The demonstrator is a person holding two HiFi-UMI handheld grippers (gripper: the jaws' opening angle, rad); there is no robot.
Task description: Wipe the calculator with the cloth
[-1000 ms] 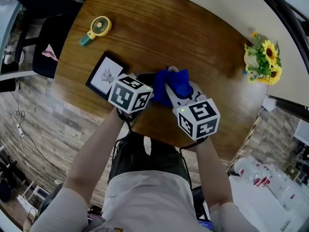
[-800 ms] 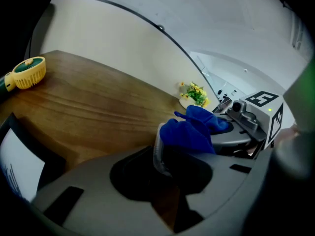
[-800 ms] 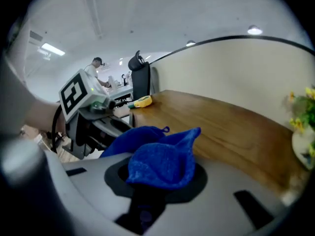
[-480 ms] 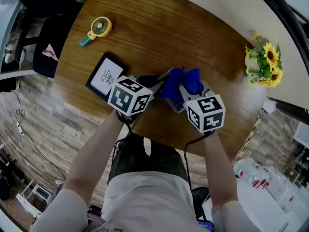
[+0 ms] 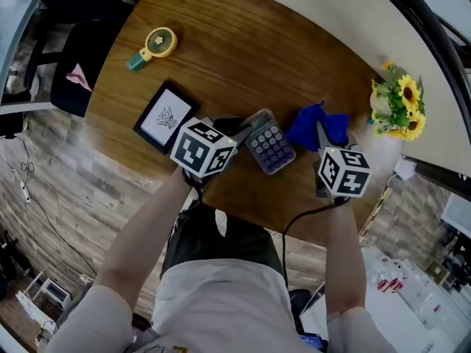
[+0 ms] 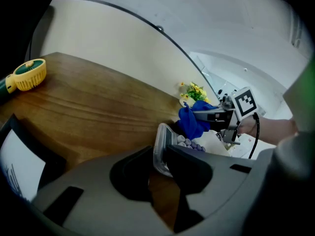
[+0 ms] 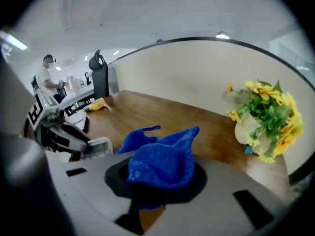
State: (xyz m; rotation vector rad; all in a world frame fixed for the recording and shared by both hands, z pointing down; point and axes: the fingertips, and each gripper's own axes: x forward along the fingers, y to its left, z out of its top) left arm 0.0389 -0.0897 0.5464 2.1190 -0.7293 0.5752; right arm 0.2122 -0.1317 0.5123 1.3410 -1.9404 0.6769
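In the head view, a wooden table (image 5: 243,43) carries a yellow hand fan (image 5: 156,44) at the far left. A dark-framed tablet (image 5: 165,116) lies nearer the person, and a pot of sunflowers (image 5: 399,105) stands at the right edge. The left gripper (image 5: 247,129) meets one end of the calculator (image 5: 270,149), which sits keys up near the table's front edge. The right gripper (image 5: 321,131) carries the blue cloth (image 5: 316,126) just to the calculator's right, apart from it and short of the sunflowers. In the left gripper view, the two jaws pinch the calculator's clear-edged end between them. The purple keys face the other gripper, where the cloth hangs bunched. In the right gripper view, the jaws are pressed onto the cloth, which puffs up over them. The calculator shows low at the left and the sunflowers at the right.
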